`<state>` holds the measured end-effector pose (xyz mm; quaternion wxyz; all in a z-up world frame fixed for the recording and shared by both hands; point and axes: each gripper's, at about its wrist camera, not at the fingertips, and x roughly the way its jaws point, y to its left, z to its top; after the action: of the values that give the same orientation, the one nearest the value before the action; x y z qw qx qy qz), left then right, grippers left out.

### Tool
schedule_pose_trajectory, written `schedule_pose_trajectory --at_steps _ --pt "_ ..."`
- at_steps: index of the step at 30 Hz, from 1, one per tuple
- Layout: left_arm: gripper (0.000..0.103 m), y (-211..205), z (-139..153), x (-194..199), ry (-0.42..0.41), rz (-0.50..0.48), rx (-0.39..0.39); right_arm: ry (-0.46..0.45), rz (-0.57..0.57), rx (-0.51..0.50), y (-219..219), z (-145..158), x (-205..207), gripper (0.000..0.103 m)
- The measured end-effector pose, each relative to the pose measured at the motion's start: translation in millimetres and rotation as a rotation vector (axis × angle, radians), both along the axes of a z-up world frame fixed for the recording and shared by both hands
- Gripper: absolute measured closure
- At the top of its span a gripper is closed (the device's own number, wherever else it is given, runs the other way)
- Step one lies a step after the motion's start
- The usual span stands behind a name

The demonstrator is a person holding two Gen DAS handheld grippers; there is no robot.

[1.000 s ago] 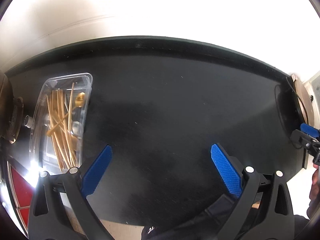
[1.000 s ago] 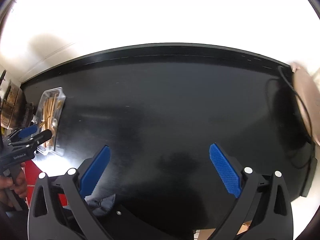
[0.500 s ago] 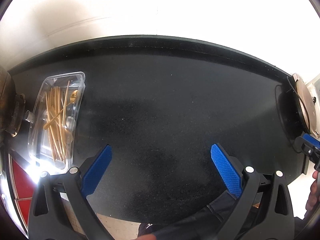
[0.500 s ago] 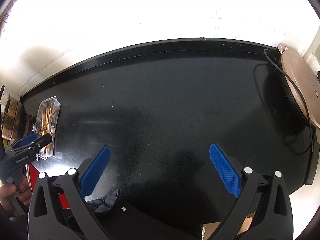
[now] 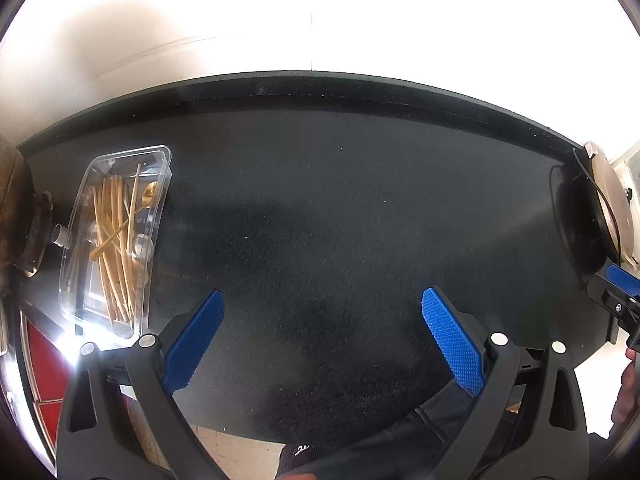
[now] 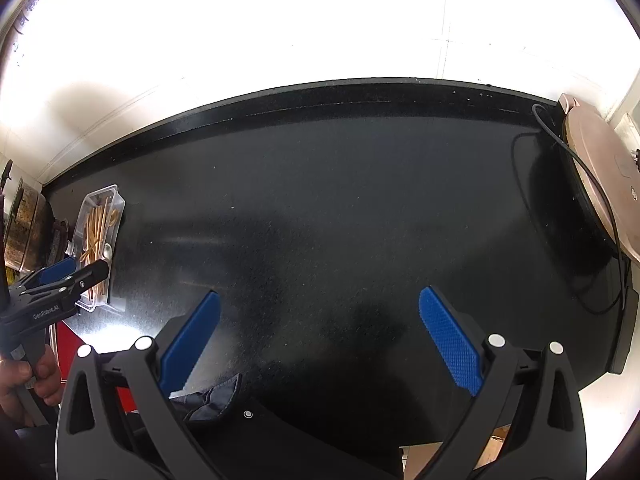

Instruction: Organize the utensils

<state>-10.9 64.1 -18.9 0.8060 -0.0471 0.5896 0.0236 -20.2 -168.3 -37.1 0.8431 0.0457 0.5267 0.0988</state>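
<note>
The left gripper (image 5: 320, 336), with blue ribbed pads on black fingers, is hovering over the black speckled countertop (image 5: 340, 220) with its jaws spread wide and nothing between them. The right gripper (image 6: 318, 336) is likewise gaping wide and empty above the same counter. The clear rectangular plastic container (image 5: 158, 200) is sitting at the counter's far left edge, well apart from both sets of fingers, holding a loose bundle of golden slender utensils (image 5: 116, 240) lying lengthwise, a few crossing. A round tan appliance lid (image 6: 600, 184) is standing at the right edge, a black cable (image 6: 568, 148) trailing beside it.
</note>
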Motion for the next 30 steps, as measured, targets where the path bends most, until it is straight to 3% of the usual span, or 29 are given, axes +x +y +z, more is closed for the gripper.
schedule_pose_trajectory --at_steps 30 --pt "0.007 1.8 -4.1 -1.4 0.007 -0.001 -0.012 -0.002 0.020 -0.013 5.8 1.1 -2.4 0.007"
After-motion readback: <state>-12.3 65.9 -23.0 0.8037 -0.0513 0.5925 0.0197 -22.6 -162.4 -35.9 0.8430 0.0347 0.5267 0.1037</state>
